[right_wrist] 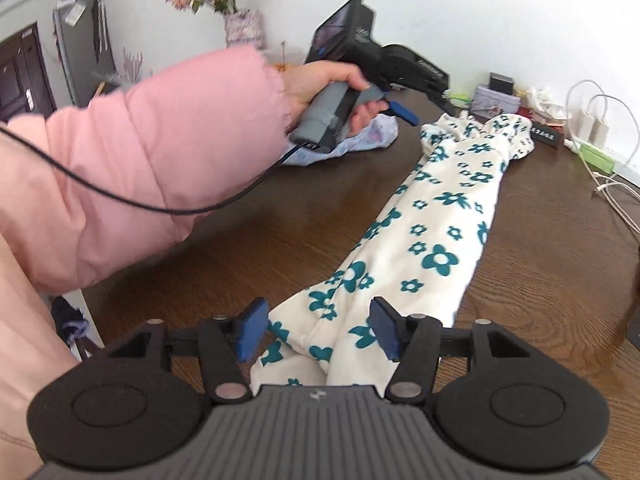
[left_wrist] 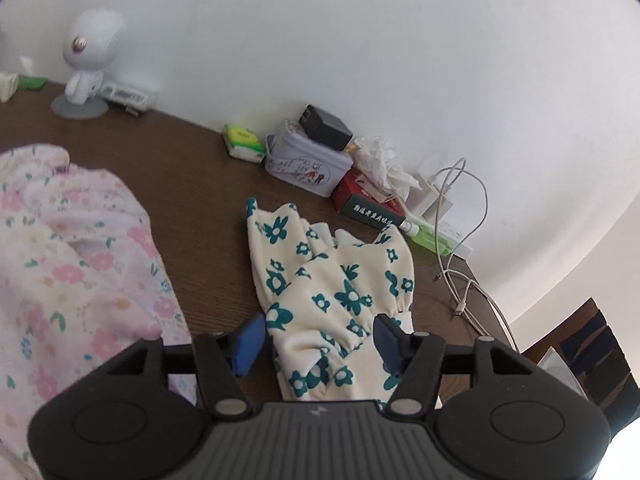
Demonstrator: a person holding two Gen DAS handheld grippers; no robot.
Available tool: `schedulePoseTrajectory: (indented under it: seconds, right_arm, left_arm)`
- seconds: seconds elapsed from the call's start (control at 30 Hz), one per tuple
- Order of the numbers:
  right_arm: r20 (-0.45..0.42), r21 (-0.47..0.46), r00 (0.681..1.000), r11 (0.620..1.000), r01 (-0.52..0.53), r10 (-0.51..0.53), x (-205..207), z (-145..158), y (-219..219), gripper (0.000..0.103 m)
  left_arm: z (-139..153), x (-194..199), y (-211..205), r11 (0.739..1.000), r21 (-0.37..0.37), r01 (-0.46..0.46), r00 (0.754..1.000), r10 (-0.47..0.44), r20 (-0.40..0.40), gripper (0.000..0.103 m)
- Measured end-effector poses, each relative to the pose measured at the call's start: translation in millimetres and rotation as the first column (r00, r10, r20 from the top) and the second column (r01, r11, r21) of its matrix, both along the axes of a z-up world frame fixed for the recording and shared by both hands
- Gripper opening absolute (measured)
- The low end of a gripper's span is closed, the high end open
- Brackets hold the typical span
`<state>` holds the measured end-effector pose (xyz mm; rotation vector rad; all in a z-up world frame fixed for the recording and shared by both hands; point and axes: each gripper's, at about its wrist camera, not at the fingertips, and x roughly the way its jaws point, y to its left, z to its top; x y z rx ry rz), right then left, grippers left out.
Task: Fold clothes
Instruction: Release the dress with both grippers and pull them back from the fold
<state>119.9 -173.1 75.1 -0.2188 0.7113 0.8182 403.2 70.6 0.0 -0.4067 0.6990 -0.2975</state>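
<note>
Cream garment w/ teal flower print [right_wrist: 436, 216] is laid out long on the dark wood table [right_wrist: 248, 240], folded lengthwise so it's a narrow strip running from the near edge toward the wall. Looks like pj pants or similar, can't say for sure.

Right gripper [right_wrist: 318, 330] hovers at the near end of it, jaws apart, blue pads either side of the cloth but not pinching, so it's let go. Left gripper [left_wrist: 320, 340] is at the far end by the gathered cuff, also spread w/ fabric between the pads and not squeezed. In the right cam you can see the person's hand [right_wrist: 320, 88] in a pink puffy sleeve [right_wrist: 160, 148] holding that left gripper by its grey handle, cable trailing off it.

Other stuff: pink floral garment [left_wrist: 76, 264] bunched up to the left, well apart from the teal one. Along the wall there's a tin box [left_wrist: 306, 164], tissue box [left_wrist: 368, 200], white charger cables [left_wrist: 468, 256], and a little white desk fan [left_wrist: 90, 52].
</note>
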Motion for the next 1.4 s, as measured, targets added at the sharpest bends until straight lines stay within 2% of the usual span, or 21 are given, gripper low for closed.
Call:
schedulePoseTrajectory:
  seconds: [0.07,0.13,0.17,0.2,0.27,0.33,0.37,0.5,0.67,0.77,0.87,0.93,1.0,1.07,1.13,1.23,1.3,1.37,1.4]
  right_arm:
    - [0.021,0.020,0.999,0.999,0.034,-0.035,1,6,-12,0.059]
    - [0.032,0.015,0.998,0.998,0.053,-0.054,7,6,-15,0.057]
    - [0.030,0.008,0.998,0.999,0.051,-0.052,12,2,-14,0.053]
    - [0.028,-0.001,0.999,0.999,0.047,-0.047,17,-1,-12,0.044]
    - [0.035,-0.035,0.999,0.999,0.028,-0.027,19,-8,-6,0.030]
    - [0.050,-0.069,0.999,0.998,0.014,-0.010,18,-15,0,0.028]
    - [0.056,-0.081,0.998,0.997,0.010,-0.006,17,-18,2,0.028]
    - [0.056,-0.096,0.998,0.995,0.010,-0.005,17,-25,1,0.028]
    - [0.034,-0.086,0.999,0.996,0.014,-0.011,17,-32,0,0.028]
    - [0.029,-0.079,1.000,0.997,0.011,-0.009,18,-32,-1,0.028]
    - [0.015,-0.021,1.000,1.000,-0.004,0.004,23,-18,-9,0.030]
    - [0.054,0.014,0.999,1.000,0.003,-0.004,28,-3,-13,0.031]
    - [0.097,0.004,0.995,1.000,0.017,-0.018,37,3,-10,0.034]
    - [0.131,-0.017,0.991,0.999,0.030,-0.028,48,6,-6,0.034]
    - [0.133,-0.042,0.991,0.999,0.028,-0.022,59,0,1,0.034]
    - [0.128,-0.088,0.992,0.996,0.025,-0.014,74,-14,12,0.034]
    - [0.110,-0.130,0.994,0.991,0.034,-0.020,78,-24,18,0.034]
    - [0.102,-0.141,0.995,0.989,0.036,-0.021,78,-29,19,0.035]
    - [0.104,-0.139,0.994,0.990,0.036,-0.022,76,-30,18,0.035]
  left_arm:
    - [17,-12,-9,0.998,0.054,0.026,0.998,-0.030,0.059,0.066]
    - [26,-26,-23,0.991,0.105,0.088,0.991,-0.097,0.088,0.065]
    - [29,-33,-31,0.983,0.132,0.124,0.986,-0.137,0.093,0.065]
    - [29,-39,-39,0.977,0.153,0.152,0.982,-0.166,0.090,0.063]
    - [26,-49,-52,0.961,0.186,0.205,0.973,-0.221,0.072,0.036]
    - [18,-55,-64,0.944,0.218,0.249,0.964,-0.264,0.042,0.018]
    - [13,-56,-69,0.935,0.240,0.263,0.961,-0.276,0.024,0.015]
    - [-13,-55,-78,0.914,0.298,0.275,0.960,-0.277,-0.036,0.015]
    - [-29,-52,-75,0.921,0.283,0.267,0.963,-0.263,-0.053,0.013]
    - [-24,-53,-73,0.924,0.279,0.261,0.965,-0.260,-0.040,0.013]
    - [-12,-56,-72,0.928,0.263,0.265,0.962,-0.273,-0.007,0.016]
    - [1,-62,-74,0.927,0.236,0.291,0.950,-0.309,0.040,0.025]
    - [8,-66,-85,0.909,0.244,0.338,0.935,-0.354,0.026,0.025]
    - [7,-78,-100,0.876,0.270,0.400,0.910,-0.414,-0.008,0.025]
    - [4,-94,-112,0.837,0.285,0.467,0.876,-0.481,-0.022,0.024]
    - [-7,-112,-126,0.790,0.362,0.495,0.851,-0.524,-0.021,0.024]
    - [-18,-113,-134,0.768,0.419,0.485,0.854,-0.518,-0.038,0.024]
    - [-29,-105,-136,0.765,0.433,0.476,0.862,-0.504,-0.056,0.024]
    - [-32,-101,-135,0.772,0.430,0.467,0.865,-0.500,-0.041,0.024]
